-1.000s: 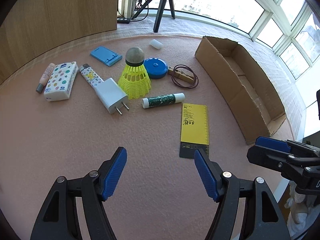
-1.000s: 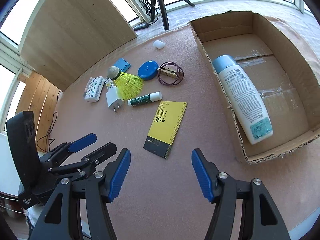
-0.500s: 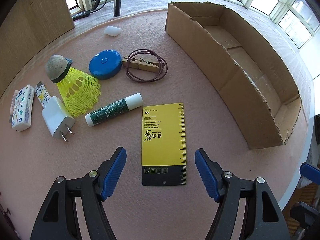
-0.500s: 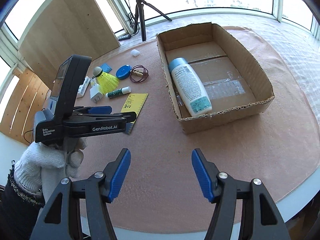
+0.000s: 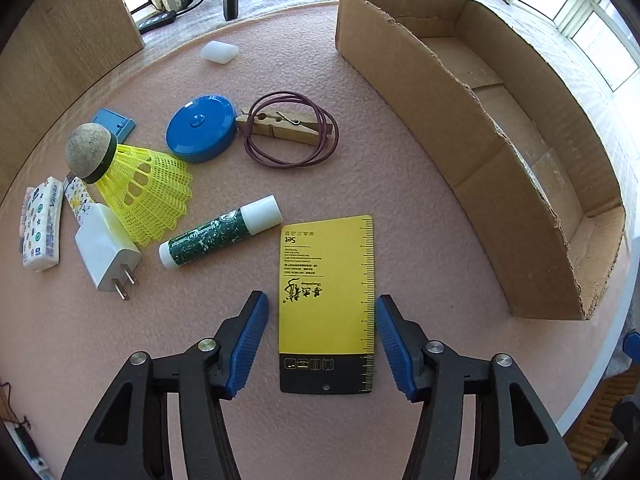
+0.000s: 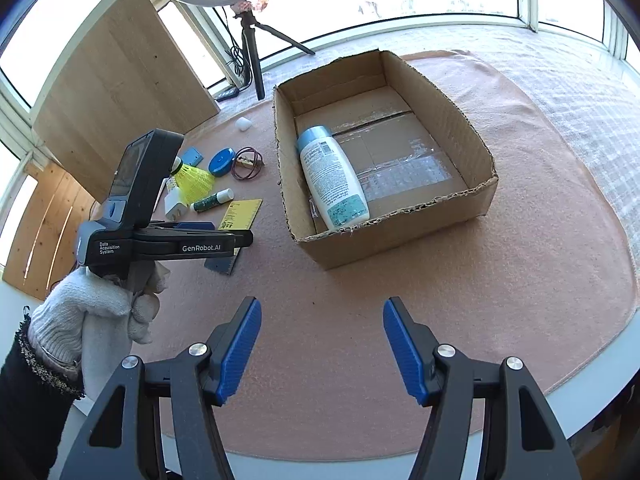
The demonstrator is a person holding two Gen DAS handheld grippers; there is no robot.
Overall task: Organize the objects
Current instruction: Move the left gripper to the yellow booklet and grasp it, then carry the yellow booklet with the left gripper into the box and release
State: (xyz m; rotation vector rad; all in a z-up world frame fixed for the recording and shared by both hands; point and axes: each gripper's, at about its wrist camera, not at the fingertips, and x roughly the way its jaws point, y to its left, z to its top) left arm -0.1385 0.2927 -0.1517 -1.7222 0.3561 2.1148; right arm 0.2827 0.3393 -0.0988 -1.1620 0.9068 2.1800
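Left gripper (image 5: 318, 336) now lowered over yellow card (image 5: 327, 304), jaws just narrowed but not touching its edges; right gripper (image 6: 322, 344) open, empty, pulled back from box (image 6: 476, 196)

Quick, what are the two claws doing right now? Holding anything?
Left claw: open but has just been closing around the yellow ruler card, pads not touching it yet.
Right claw: open, holding nothing.

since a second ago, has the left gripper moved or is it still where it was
Yes. The left gripper has moved over the yellow ruler card, which now lies between its narrowing jaws, untouched. It has also come closer to the cardboard box.
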